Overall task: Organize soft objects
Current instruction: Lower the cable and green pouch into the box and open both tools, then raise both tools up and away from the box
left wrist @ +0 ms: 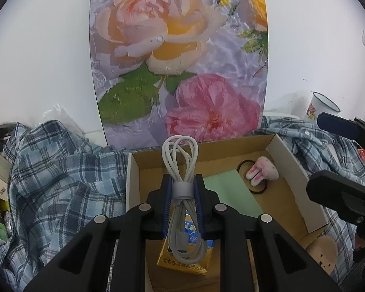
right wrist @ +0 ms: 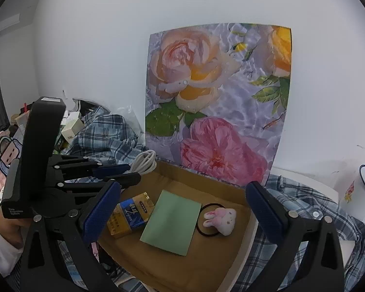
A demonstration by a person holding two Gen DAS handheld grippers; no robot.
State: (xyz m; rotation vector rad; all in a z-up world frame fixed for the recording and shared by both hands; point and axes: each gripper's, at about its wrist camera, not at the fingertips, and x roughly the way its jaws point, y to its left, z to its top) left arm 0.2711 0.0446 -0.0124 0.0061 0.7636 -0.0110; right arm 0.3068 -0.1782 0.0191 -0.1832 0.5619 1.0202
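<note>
We note the coiled white charging cable [left wrist: 182, 189], bound by a grey strap, pinched between the blue pads of the left tongs [left wrist: 182, 194], which are closed on it. It hangs above the open brown cardboard box [left wrist: 289, 168], over the near-left part. Inside the box, under the cable, lies a gold-and-blue cigarette pack [right wrist: 131, 215]; beside that a pale green paper sheet [right wrist: 171, 221]; further right a pink-and-white plush rabbit hair tie [right wrist: 220, 219]. The right tongs [right wrist: 180, 216] stand wide open over the box, holding nothing. A blue plaid shirt [left wrist: 53, 182] surrounds the box; a floral rose poster [left wrist: 180, 58] stands behind it.
</note>
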